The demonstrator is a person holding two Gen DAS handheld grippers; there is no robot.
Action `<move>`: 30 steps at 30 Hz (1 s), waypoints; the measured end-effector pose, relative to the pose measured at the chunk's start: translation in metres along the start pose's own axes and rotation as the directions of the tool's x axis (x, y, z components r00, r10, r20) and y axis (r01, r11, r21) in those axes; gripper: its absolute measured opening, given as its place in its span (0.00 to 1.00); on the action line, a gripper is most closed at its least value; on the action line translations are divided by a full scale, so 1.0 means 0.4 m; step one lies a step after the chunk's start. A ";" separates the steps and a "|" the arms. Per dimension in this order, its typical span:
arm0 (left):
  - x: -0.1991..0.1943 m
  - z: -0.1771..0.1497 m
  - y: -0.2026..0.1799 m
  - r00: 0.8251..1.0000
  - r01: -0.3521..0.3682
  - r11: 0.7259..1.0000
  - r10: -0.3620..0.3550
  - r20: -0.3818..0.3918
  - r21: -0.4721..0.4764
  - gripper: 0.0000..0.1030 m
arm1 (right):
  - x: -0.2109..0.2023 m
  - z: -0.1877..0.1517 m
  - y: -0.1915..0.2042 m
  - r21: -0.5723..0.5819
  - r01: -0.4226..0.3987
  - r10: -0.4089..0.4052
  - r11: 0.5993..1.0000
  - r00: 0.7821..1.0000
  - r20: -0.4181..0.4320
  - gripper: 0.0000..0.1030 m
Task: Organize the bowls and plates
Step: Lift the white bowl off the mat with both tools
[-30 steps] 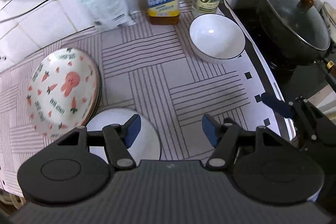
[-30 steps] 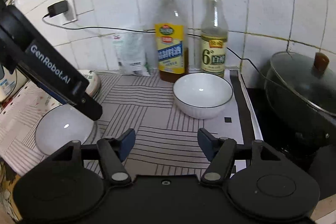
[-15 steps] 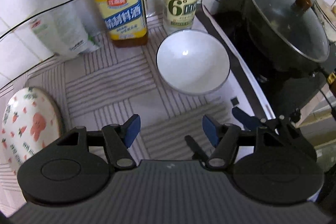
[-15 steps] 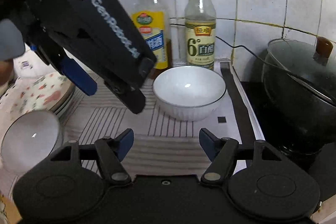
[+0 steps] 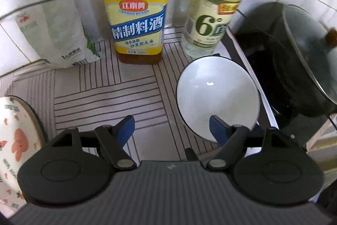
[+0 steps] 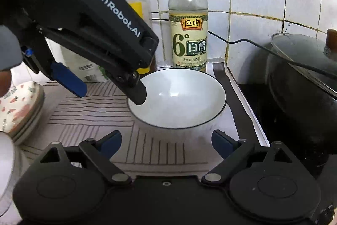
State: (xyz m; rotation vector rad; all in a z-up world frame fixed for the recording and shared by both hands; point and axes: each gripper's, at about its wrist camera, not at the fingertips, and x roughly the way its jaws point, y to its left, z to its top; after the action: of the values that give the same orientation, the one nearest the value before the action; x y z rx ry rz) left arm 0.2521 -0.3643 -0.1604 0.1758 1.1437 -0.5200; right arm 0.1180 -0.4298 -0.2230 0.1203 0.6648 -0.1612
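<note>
A white bowl with a dark rim (image 5: 217, 96) stands on the striped mat near the stove; it also shows in the right wrist view (image 6: 179, 98). My left gripper (image 5: 171, 128) is open and empty, its right finger over the bowl's near-left rim. In the right wrist view the left gripper (image 6: 109, 85) hangs over the bowl's left edge. My right gripper (image 6: 166, 142) is open and empty just in front of the bowl. A stack of carrot-and-rabbit plates (image 5: 12, 140) lies at the left (image 6: 19, 107). Another white bowl (image 6: 6, 163) sits at the far left edge.
A yellow-labelled cooking wine bottle (image 5: 137, 12) and a white vinegar bottle (image 6: 188, 28) stand against the tiled wall behind the bowl. A white pouch (image 5: 56, 35) leans on the wall. A black lidded pot (image 6: 305, 85) sits on the stove at the right.
My left gripper has moved forward and right, from above the plates and near bowl to the far bowl's left rim. My right gripper has moved closer to that bowl. Both stay open.
</note>
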 end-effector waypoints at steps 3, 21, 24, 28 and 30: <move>0.041 0.010 0.006 1.000 0.018 1.000 -0.018 -0.019 -0.005 0.71 | 0.024 0.002 -0.011 0.008 0.006 -0.006 1.000 1.000 0.008 0.92; 0.094 0.012 -0.004 0.995 0.101 0.993 -0.099 -0.027 0.058 0.14 | 0.095 0.017 -0.022 -0.010 0.012 -0.012 1.000 0.999 0.030 1.00; 0.082 0.007 -0.007 0.996 0.088 0.993 -0.086 -0.030 0.077 0.14 | 0.092 0.016 -0.021 0.003 0.012 -0.012 1.000 0.999 0.032 0.99; 0.057 -0.003 -0.007 0.997 0.074 0.993 -0.071 -0.034 0.091 0.14 | 0.068 0.016 -0.012 0.027 0.002 -0.003 1.000 1.000 0.026 1.00; 0.037 -0.011 -0.010 0.998 0.062 0.993 -0.059 -0.032 0.102 0.14 | 0.053 0.016 -0.008 0.039 -0.004 0.003 0.999 1.000 0.026 1.00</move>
State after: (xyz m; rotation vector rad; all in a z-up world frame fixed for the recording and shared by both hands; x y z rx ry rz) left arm 0.2511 -0.3704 -0.1750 0.2390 1.1539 -0.6329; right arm 0.1380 -0.4362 -0.2313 0.1571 0.6361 -0.1719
